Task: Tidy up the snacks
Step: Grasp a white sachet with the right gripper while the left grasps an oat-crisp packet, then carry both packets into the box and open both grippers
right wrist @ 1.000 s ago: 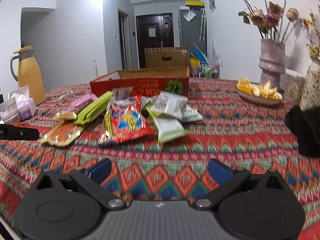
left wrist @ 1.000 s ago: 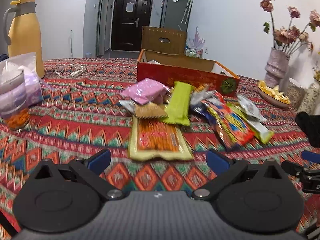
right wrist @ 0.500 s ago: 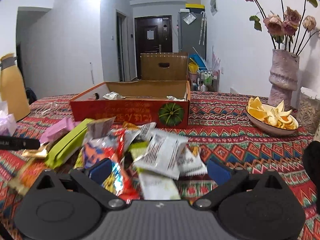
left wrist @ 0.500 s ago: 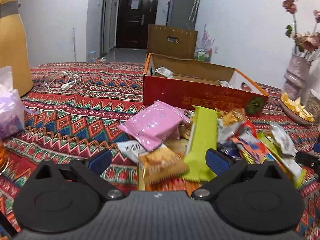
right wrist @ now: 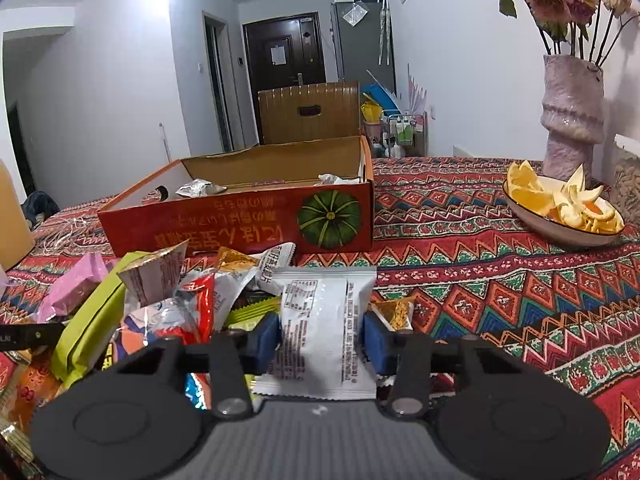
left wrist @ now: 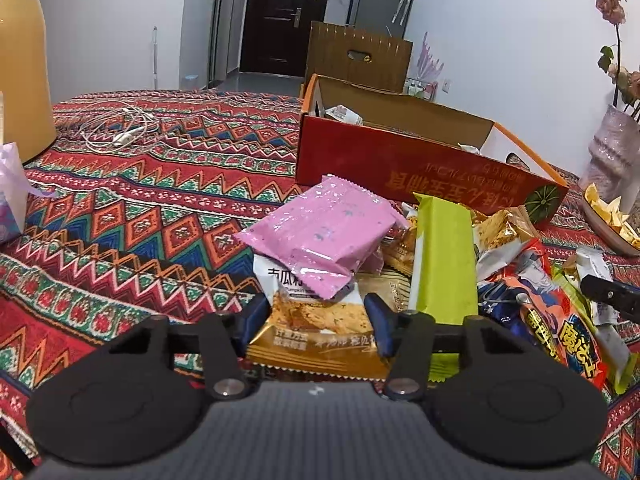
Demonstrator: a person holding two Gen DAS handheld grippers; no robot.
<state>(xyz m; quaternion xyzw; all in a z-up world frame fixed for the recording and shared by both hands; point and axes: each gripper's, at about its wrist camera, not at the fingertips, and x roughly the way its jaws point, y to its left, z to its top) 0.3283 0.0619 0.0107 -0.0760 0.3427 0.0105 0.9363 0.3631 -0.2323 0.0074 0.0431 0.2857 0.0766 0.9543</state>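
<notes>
A heap of snack packets lies on the patterned tablecloth in front of an open red cardboard box [left wrist: 416, 168], which also shows in the right wrist view [right wrist: 240, 232]. My left gripper [left wrist: 316, 326] is shut on a gold cracker packet [left wrist: 320, 340] that lies under a pink packet [left wrist: 320, 232], beside a long green bar [left wrist: 442, 256]. My right gripper [right wrist: 322, 338] is shut on a white packet [right wrist: 326, 320] at the heap's right edge. A few packets lie inside the box.
A plate of orange peel [right wrist: 560, 208] and a vase of dried roses [right wrist: 570, 112] stand at the right. A yellow jug [left wrist: 20, 72], a white cable [left wrist: 116, 132] and a tissue pack [left wrist: 10, 192] are at the left. A brown crate [right wrist: 308, 112] stands behind the box.
Both grippers moved forward into the heap and closed: the left on the gold cracker packet, the right on the white packet.
</notes>
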